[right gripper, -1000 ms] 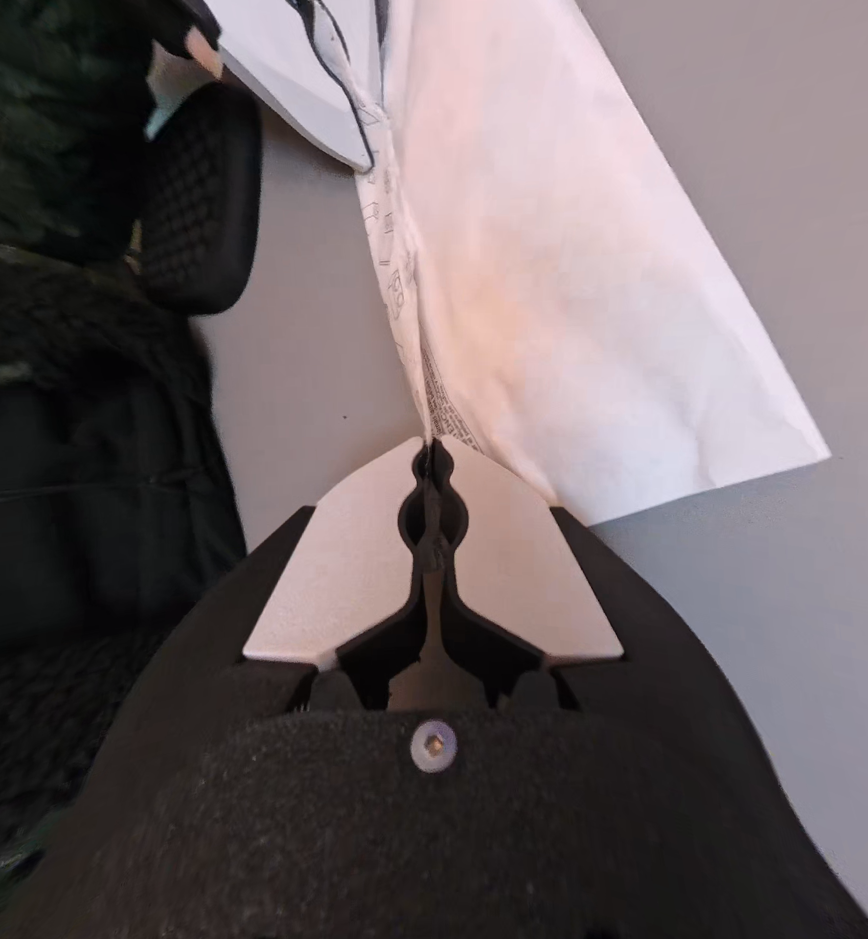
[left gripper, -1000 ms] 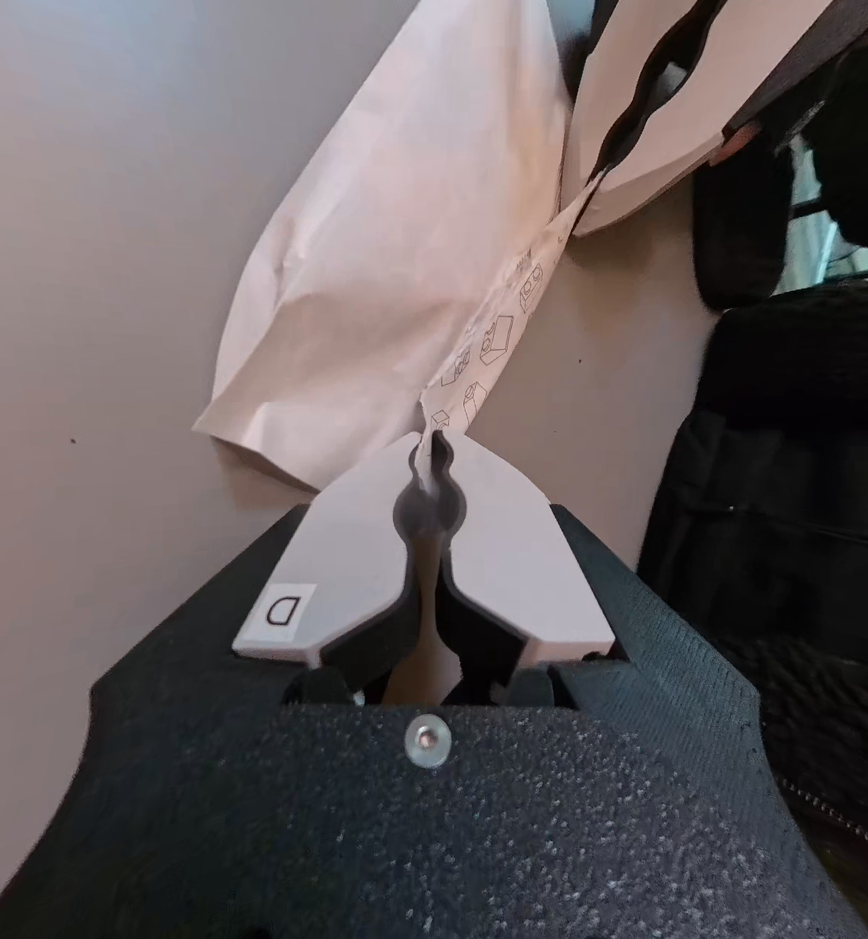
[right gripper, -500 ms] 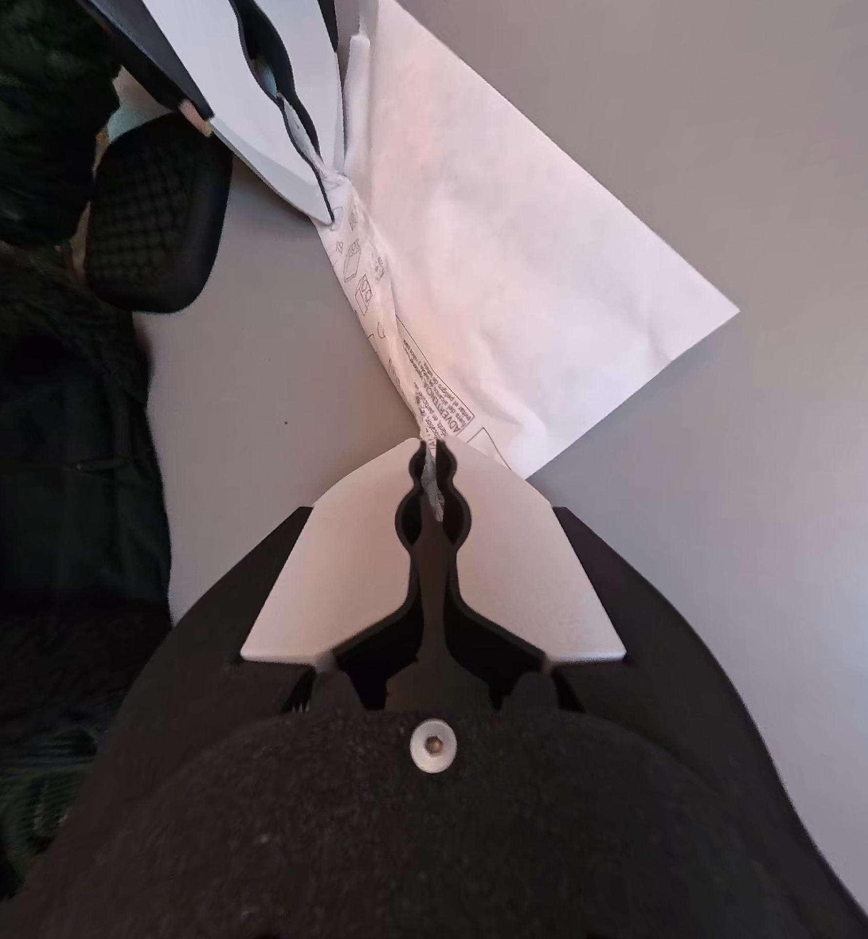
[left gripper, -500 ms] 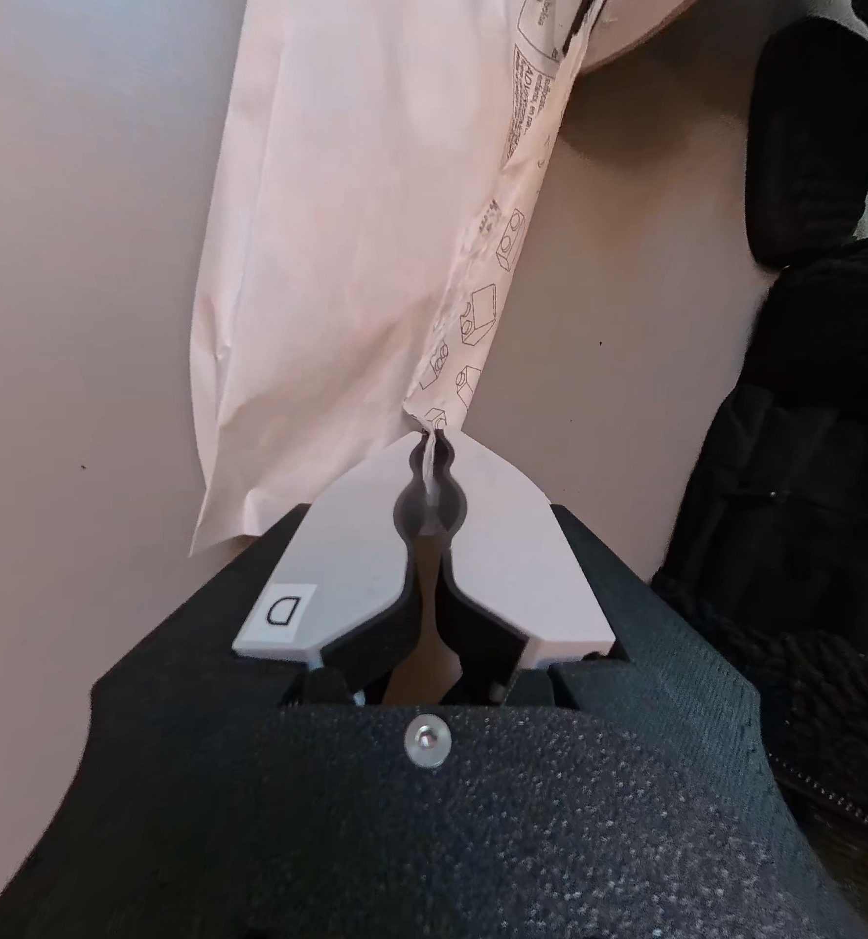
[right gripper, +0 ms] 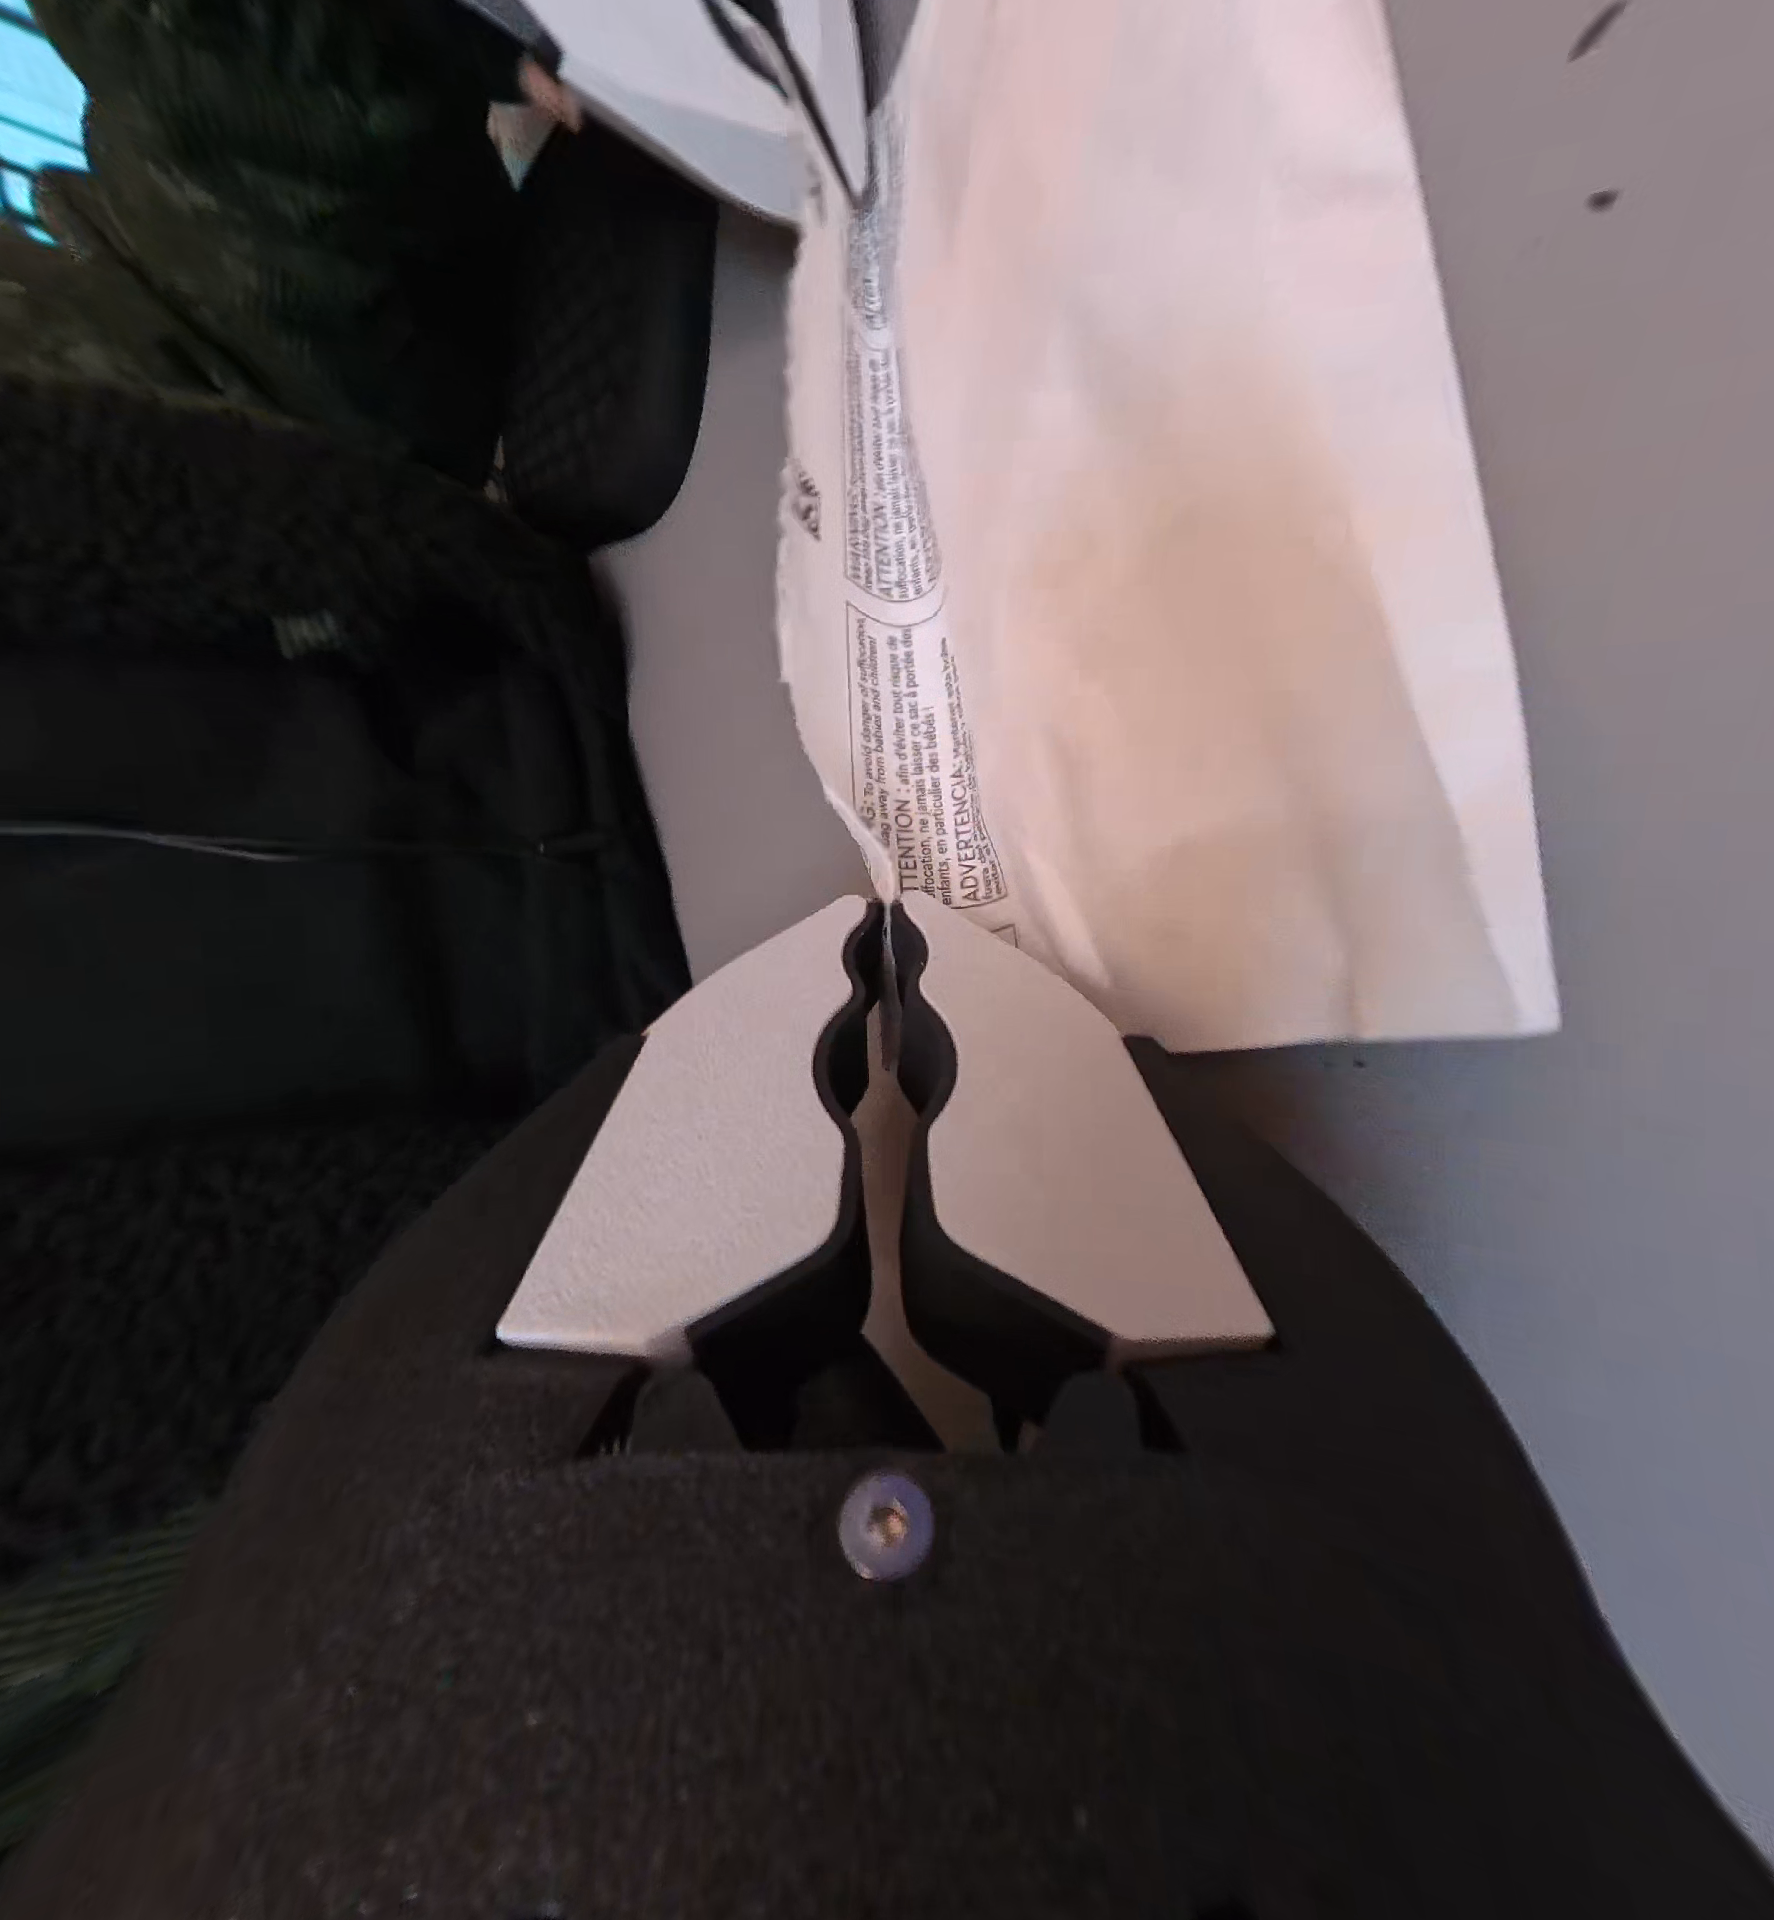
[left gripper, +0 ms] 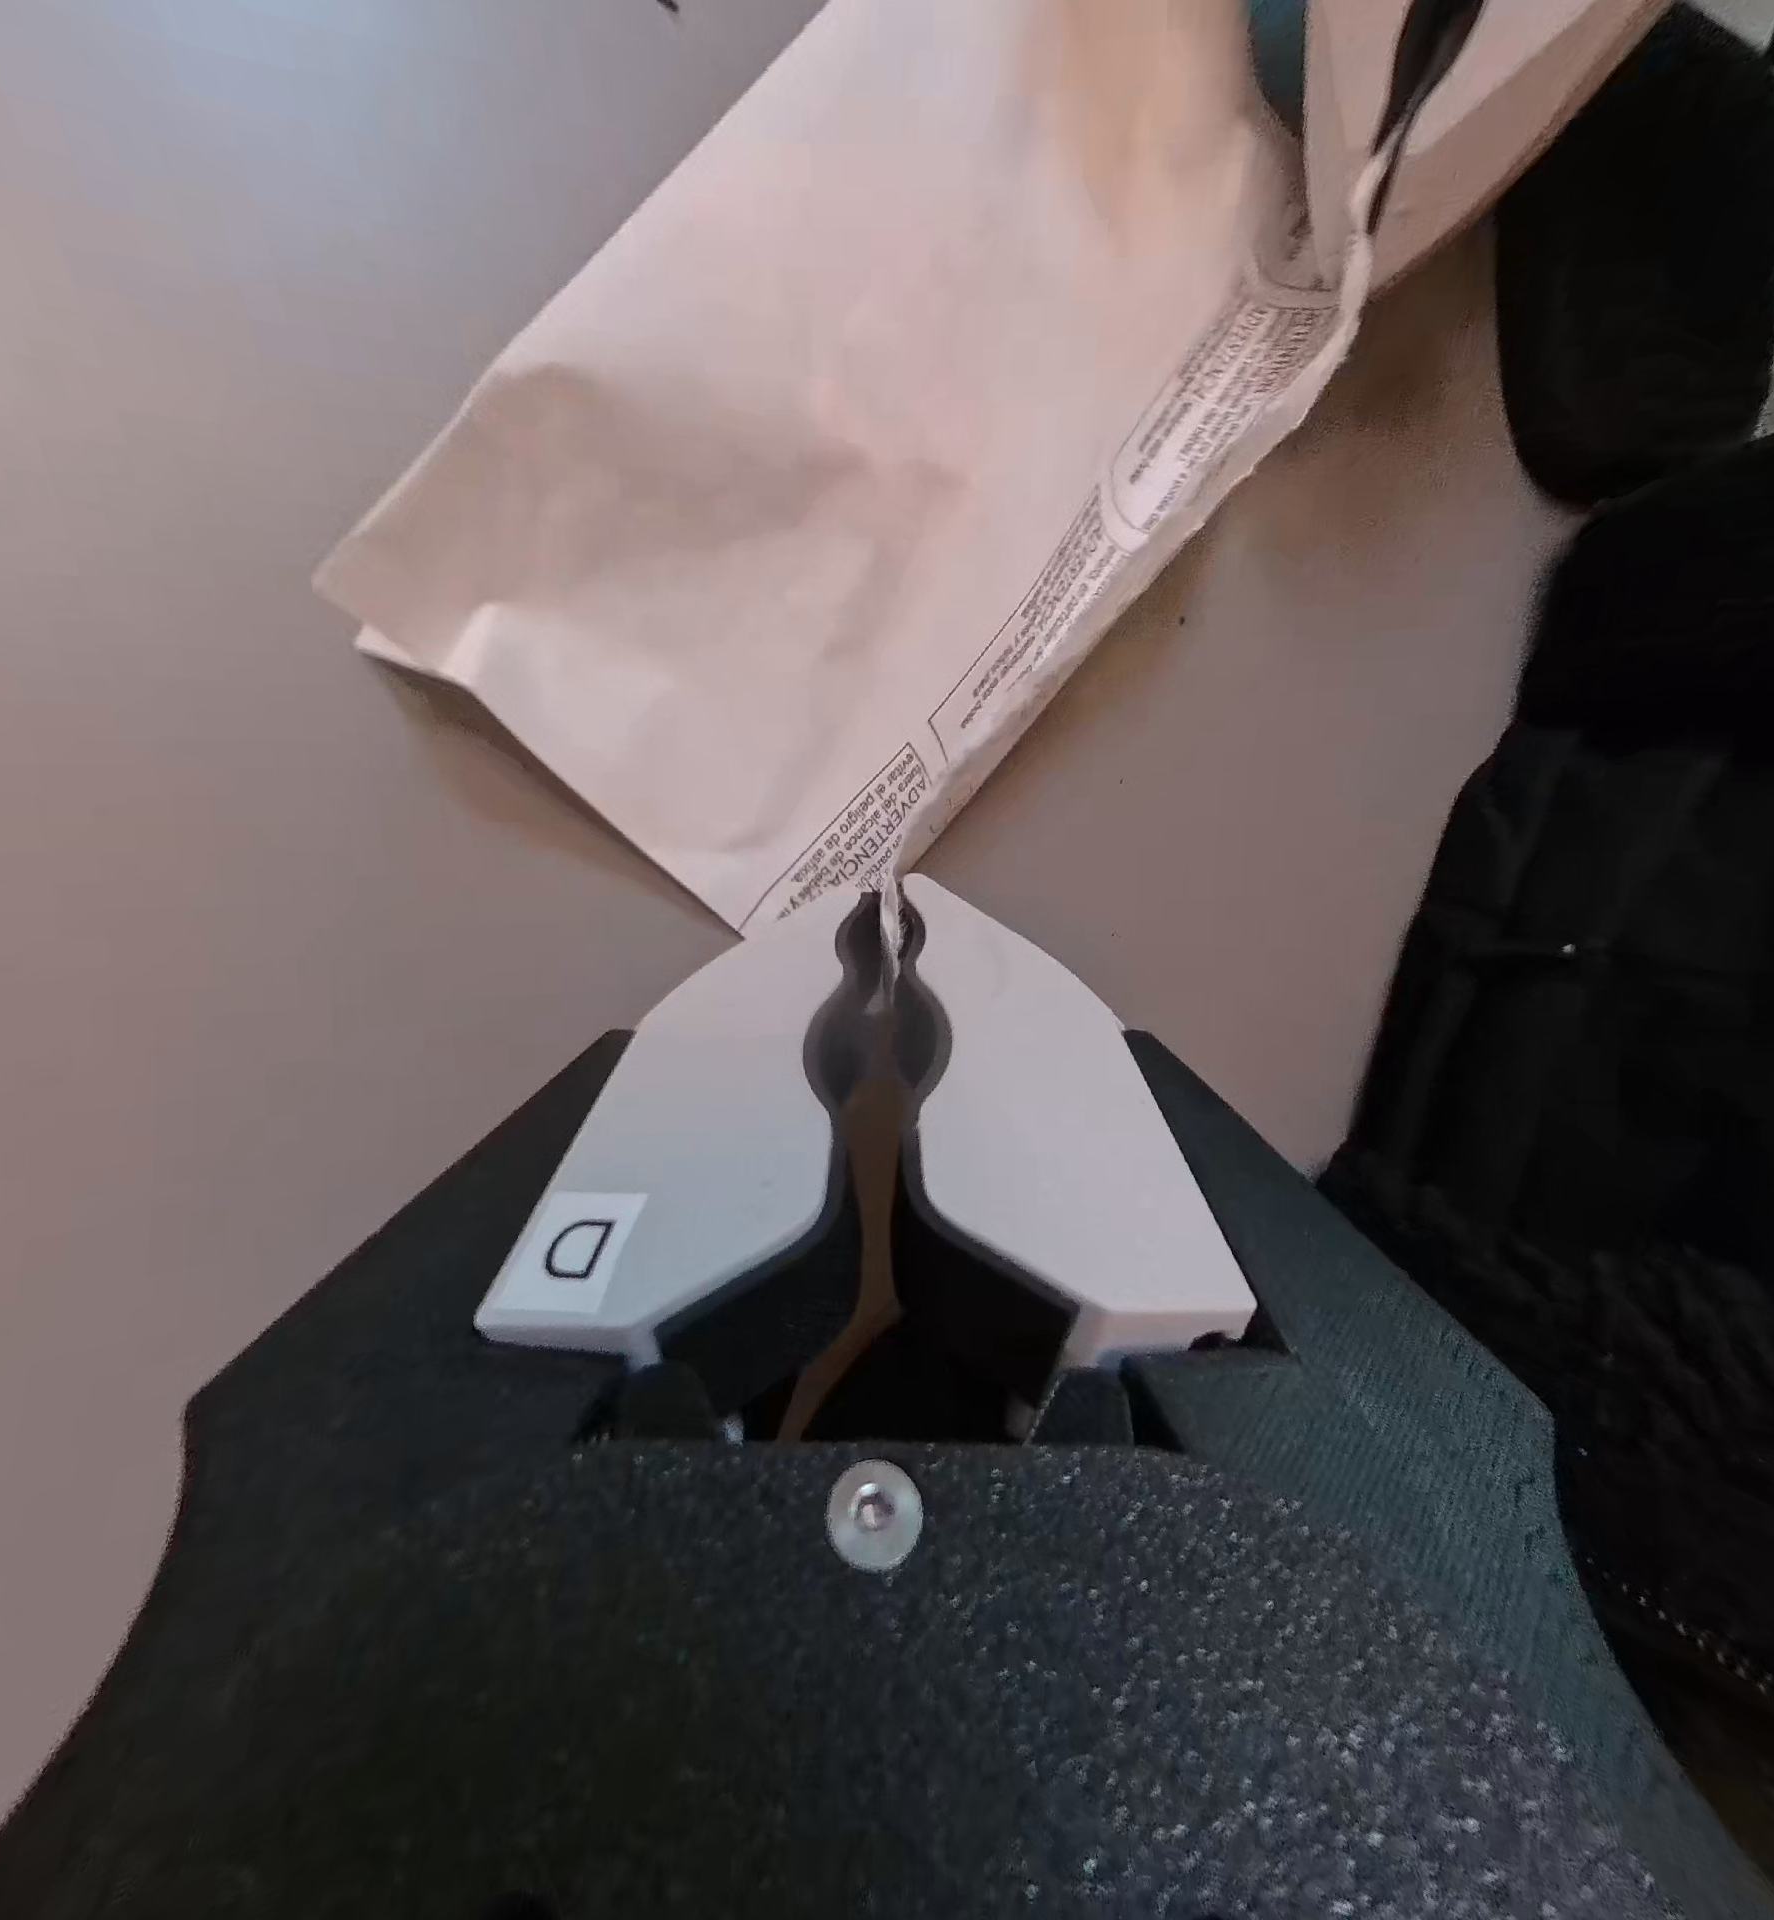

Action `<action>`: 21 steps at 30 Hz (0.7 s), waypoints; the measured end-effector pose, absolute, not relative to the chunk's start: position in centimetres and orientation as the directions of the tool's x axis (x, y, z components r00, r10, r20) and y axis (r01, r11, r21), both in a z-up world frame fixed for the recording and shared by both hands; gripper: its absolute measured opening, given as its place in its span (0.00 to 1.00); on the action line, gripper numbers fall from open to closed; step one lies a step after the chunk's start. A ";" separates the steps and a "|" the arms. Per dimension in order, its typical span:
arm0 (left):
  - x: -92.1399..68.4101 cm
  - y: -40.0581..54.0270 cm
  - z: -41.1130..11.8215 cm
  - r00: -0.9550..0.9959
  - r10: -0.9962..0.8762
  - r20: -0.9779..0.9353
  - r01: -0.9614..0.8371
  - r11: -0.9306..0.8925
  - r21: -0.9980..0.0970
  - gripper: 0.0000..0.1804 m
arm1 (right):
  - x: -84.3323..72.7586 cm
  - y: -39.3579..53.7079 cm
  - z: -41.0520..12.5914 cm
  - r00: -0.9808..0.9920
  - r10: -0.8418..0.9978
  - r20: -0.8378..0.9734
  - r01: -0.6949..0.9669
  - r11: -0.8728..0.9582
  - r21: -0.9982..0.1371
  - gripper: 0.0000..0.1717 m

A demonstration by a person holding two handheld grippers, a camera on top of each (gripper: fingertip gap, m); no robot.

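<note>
The paper bag (left gripper: 758,436) was pale cream with black printed boxes along one edge. The fingers (left gripper: 717,1122) were white on black bodies. The tabletop (left gripper: 135,831) was plain beige-grey.

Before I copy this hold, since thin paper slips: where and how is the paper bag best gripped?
By the printed top edge of the paper bag, pinched flat near each end, as the left gripper and right gripper do now. That strip is thin and flat, so shut jaws probably bite it better than the puffed body.
</note>
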State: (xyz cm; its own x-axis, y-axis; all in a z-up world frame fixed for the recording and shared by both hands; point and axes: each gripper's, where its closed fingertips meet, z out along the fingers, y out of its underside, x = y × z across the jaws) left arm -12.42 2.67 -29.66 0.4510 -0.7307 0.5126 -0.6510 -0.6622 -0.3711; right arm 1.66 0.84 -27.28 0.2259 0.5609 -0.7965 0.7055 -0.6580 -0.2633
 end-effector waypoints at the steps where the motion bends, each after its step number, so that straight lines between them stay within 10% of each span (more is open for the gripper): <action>1: -12.4 2.6 -29.7 0.453 -0.727 0.515 -0.646 -0.666 -0.372 0.00 | 1.7 0.7 -27.3 0.226 0.575 -0.786 0.708 -0.652 -0.273 0.00; 21: -12.6 2.7 -30.0 0.465 -0.695 0.548 -0.667 -0.682 -0.299 0.01 | 2.2 5.1 -29.7 0.404 0.685 -0.607 0.638 -0.686 -0.349 0.00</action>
State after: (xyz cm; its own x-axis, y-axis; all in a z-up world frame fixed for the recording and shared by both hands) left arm -12.60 2.65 -29.97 0.4651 -0.6953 0.5480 -0.6671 -0.6822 -0.2993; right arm 2.17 5.11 -29.74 0.4038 0.6849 -0.6065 0.6384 -0.6858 -0.3495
